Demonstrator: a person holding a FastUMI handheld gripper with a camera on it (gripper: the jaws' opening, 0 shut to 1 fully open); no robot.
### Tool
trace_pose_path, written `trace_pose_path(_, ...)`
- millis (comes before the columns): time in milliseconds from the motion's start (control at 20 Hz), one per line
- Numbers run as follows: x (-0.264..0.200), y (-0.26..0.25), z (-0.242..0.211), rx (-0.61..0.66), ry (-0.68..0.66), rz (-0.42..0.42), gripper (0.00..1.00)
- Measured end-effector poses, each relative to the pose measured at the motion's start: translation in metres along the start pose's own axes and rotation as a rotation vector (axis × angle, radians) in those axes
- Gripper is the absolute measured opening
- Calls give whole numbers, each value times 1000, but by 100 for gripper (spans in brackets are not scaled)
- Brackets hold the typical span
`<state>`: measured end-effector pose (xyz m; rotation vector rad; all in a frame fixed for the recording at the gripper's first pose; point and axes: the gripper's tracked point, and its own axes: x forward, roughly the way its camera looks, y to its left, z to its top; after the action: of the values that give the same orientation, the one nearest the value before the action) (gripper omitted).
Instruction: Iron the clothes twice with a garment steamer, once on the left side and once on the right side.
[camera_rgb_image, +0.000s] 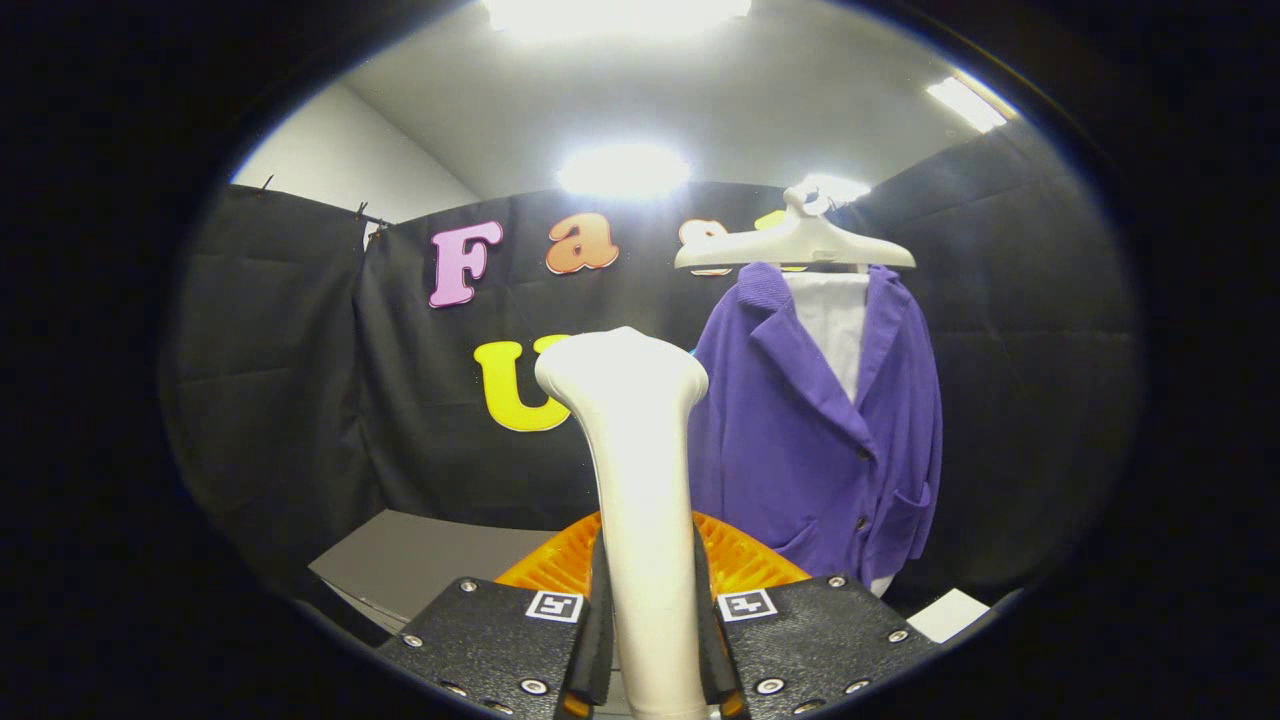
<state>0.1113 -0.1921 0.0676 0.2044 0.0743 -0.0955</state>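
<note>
Garment steamer (640, 470) stands upright between my fingers (598, 640), which clench its white handle from both sides; its rounded head rises just ahead of them. Beyond it and to the right I see a purple jacket (810, 430) over a white shirt (835, 320), hanging on a pale hanger (795, 245) against the booth wall. An orange ribbed surface (740, 565) sits just behind my fingers.

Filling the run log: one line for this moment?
tool: shut on steamer | steamer: upright, apart from jacket | jacket: purple, on hanger, beyond fingers
</note>
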Motion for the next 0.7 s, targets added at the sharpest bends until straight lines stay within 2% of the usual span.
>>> trace_pose_path(300, -4, -55, 36, 32, -85, -85, 34)
trace_pose_path(500, 14, -87, 59, 26, -121, -176, 34)
trace_pose_path(700, 39, -106, 73, 30, -150, -229, 34)
